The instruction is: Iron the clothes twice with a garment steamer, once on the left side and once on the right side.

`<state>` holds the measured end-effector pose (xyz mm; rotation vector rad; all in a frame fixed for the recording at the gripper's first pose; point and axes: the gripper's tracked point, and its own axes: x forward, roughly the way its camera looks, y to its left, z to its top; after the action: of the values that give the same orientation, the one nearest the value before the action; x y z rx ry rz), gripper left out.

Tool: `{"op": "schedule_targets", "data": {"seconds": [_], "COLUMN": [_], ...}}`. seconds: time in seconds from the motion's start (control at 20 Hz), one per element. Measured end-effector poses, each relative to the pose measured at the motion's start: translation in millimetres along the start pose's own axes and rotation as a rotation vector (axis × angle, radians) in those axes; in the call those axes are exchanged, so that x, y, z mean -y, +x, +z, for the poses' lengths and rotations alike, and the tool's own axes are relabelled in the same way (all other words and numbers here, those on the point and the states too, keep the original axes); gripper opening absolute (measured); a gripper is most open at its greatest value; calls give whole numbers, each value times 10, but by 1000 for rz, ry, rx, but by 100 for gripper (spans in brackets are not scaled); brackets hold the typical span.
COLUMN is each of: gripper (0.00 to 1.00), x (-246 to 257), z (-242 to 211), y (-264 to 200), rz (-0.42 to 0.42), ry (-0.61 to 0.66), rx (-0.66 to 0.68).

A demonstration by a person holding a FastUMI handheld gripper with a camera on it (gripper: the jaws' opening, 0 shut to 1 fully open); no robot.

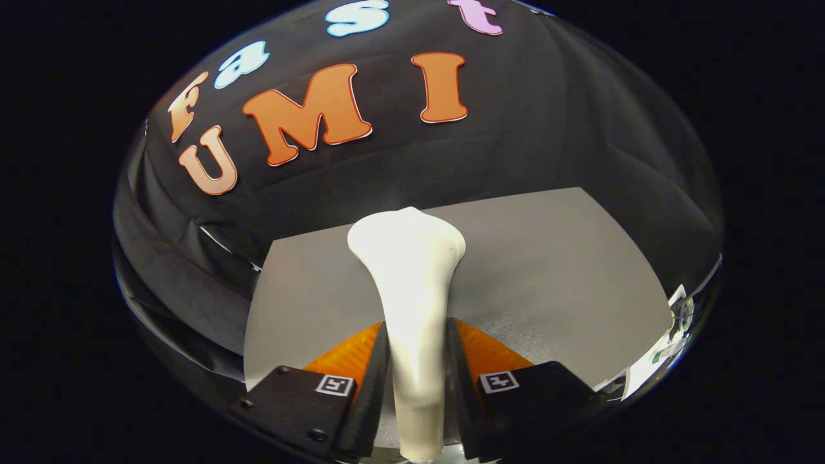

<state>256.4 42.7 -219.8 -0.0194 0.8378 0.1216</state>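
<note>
The gripper (417,361) is clamped tight on the garment steamer (412,290), both fingers pressed flat against the sides of its slim white handle, so the grasp is firm and plain to see. The steamer stands between the fingers and reaches forward past them, widening into a broad rounded head that hangs over the grey table (548,270). Whether that head touches the table or floats above it is hard to judge from this angle, and its working face is turned away, so the steam plate cannot be made out. The lower end of the handle drops out of sight below the fingers. Each finger carries a small square marker on its dark mount, one left (334,385) and one right (499,381). The table surface ahead looks bare and matte, with a faint sheen near the fingers. Beyond it hangs the black cloth wall (567,116), creased and folded where it meets the table's far edge. Off past the right finger, at the table's near corner, a sliver of pale clutter (670,328) peeks in, too squashed and small to identify.
</note>
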Motion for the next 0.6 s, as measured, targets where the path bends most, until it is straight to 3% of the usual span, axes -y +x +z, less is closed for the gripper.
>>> {"op": "schedule_targets", "data": {"seconds": [0.25,0.6], "gripper": [49,46], "x": [11,-34], "z": [-24,73], "y": [-5,-229], "rz": [6,-5], "ry": [-10,-20], "rx": [-11,104]}}
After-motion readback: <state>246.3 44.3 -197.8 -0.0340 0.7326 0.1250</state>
